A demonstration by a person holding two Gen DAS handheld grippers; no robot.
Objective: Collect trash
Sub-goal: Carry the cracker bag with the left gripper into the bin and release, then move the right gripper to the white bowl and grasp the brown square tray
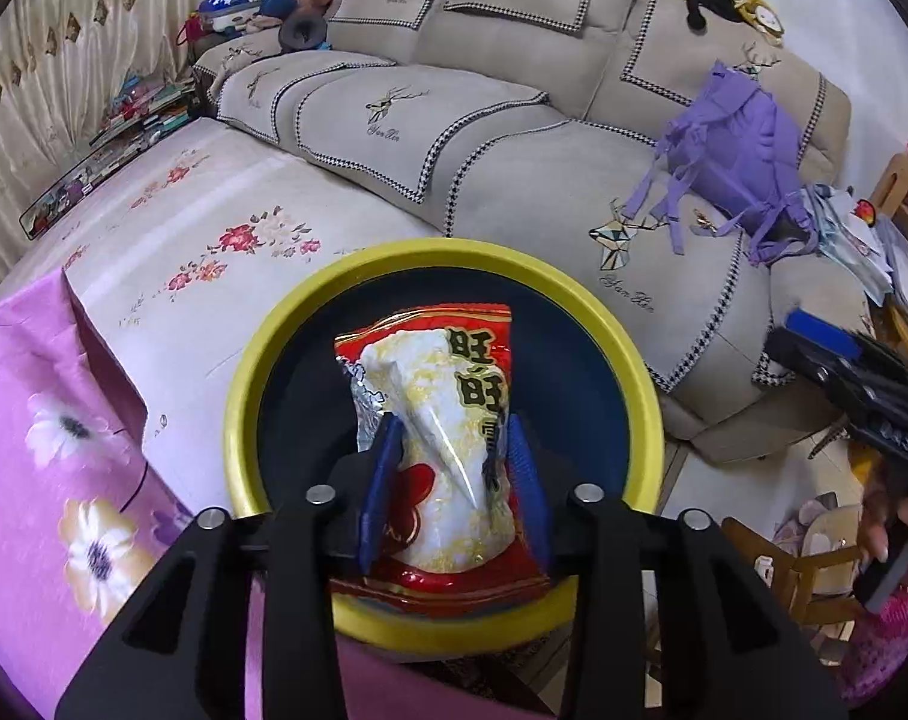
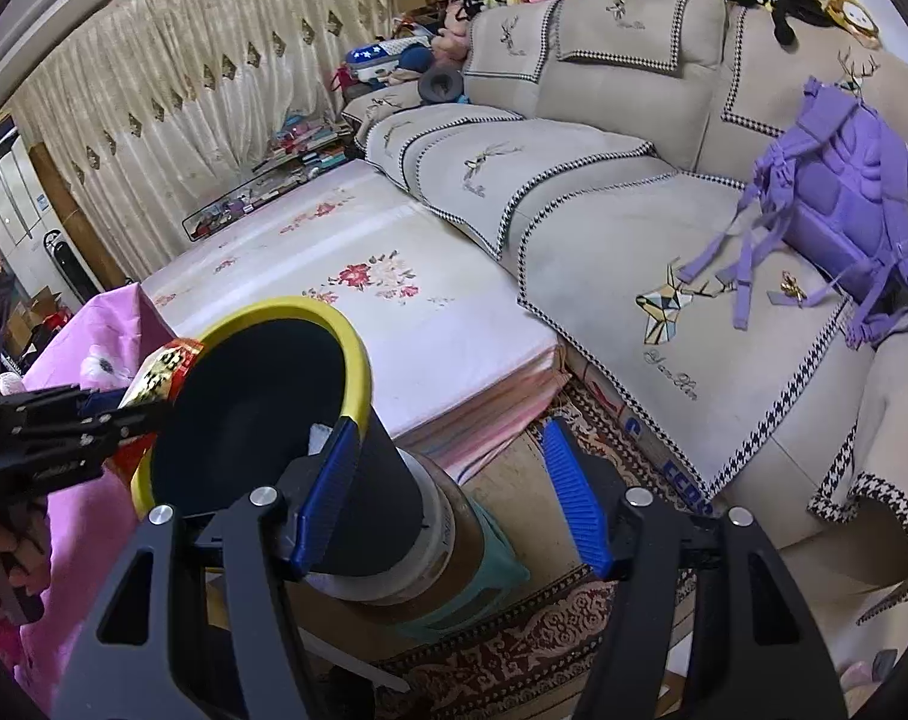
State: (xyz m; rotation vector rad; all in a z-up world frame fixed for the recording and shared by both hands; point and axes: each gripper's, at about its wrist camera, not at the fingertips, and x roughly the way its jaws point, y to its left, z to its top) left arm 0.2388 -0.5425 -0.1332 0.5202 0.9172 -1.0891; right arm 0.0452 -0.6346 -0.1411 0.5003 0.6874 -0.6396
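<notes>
The left hand-held gripper (image 1: 454, 450) is seen at the bottom centre of the left wrist view, directly above the mouth of a yellow-rimmed bin (image 1: 429, 261) with a dark interior; a red and white snack wrapper (image 1: 435, 396) with black characters is seen between its two blue pads (image 1: 381, 480), over the bin's opening; a narrow gap seems to be left on either side of the wrapper, so the jaws are read as standing apart from it, though contact low on the pads cannot be ruled out; in the right wrist view the same gripper (image 2: 153, 405) is found at the left edge of the frame, with the wrapper (image 2: 162, 369) at the bin's far rim. The right hand-held gripper (image 2: 447, 450) is shown at the bottom centre of its own view, jaws parted; its left blue pad (image 2: 327, 486) is laid against the near wall of the bin (image 2: 333, 312), just below the yellow rim, while the other pad stands free over a patterned rug (image 2: 544, 648), so nothing is clamped; in the left wrist view this gripper (image 1: 826, 354) is glimpsed at the right edge, blurred. The bin is seen resting on a stack of round items atop a green stool (image 2: 490, 570). Behind it, a low surface covered by a floral cloth (image 2: 393, 300) is spread toward the upper left, and a beige sofa (image 2: 634, 120) is filled across the upper right, with a purple backpack (image 2: 838, 192) lying on its seat.
</notes>
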